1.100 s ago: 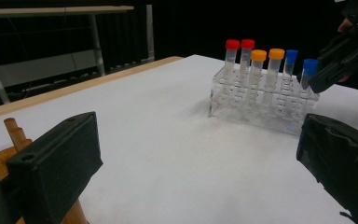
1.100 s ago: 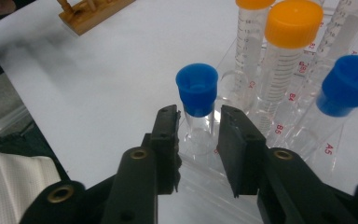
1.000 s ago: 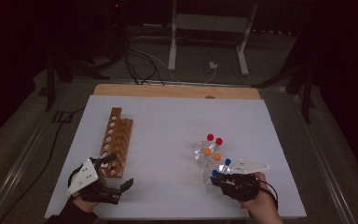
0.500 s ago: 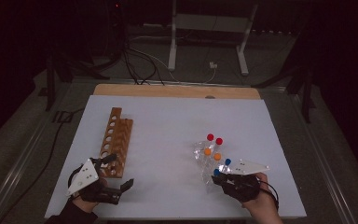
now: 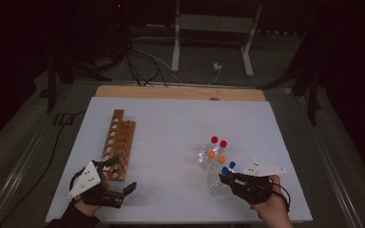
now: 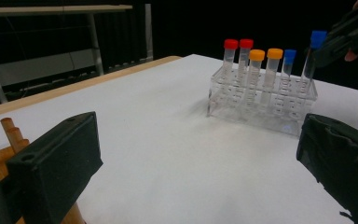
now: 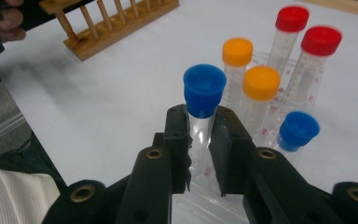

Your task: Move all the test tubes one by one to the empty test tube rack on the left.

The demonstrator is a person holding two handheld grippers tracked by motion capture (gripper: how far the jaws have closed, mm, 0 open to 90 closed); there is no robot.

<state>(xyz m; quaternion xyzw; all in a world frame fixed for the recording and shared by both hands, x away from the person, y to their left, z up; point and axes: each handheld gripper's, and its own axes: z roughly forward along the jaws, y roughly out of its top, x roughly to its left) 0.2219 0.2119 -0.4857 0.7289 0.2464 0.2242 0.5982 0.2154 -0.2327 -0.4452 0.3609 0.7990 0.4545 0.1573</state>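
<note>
Dark studio surroundings frame a white-topped bench [image 5: 171,142] with a strip of bare wood along its far edge. Near the bench's right front corner, the right gripper [image 7: 200,135] has its jaws clamped on a blue-capped tube [image 7: 204,100] just below the cap; that tube stands higher than its neighbours in the clear plastic rack [image 6: 261,105] and appears partly drawn up out of its slot, though whether its tip has come free cannot be told. Five more capped tubes sit in that rack: two red [image 7: 291,28], two orange [image 7: 261,86] and a second blue one [image 7: 298,130].

Toward the bench's left front corner, the left gripper [image 5: 116,183] has its jaws wide apart, one to each side of the near end of a wooden rack [image 5: 116,142]; whether they touch the wood cannot be told from these views. Every hole visible in that wooden rack looks empty.

Judged from this, the work appears to be moving tubes from the clear rack to the wooden one, and it is barely under way: the first tube is gripped, none has been delivered, and five wait their turn after it.
</note>
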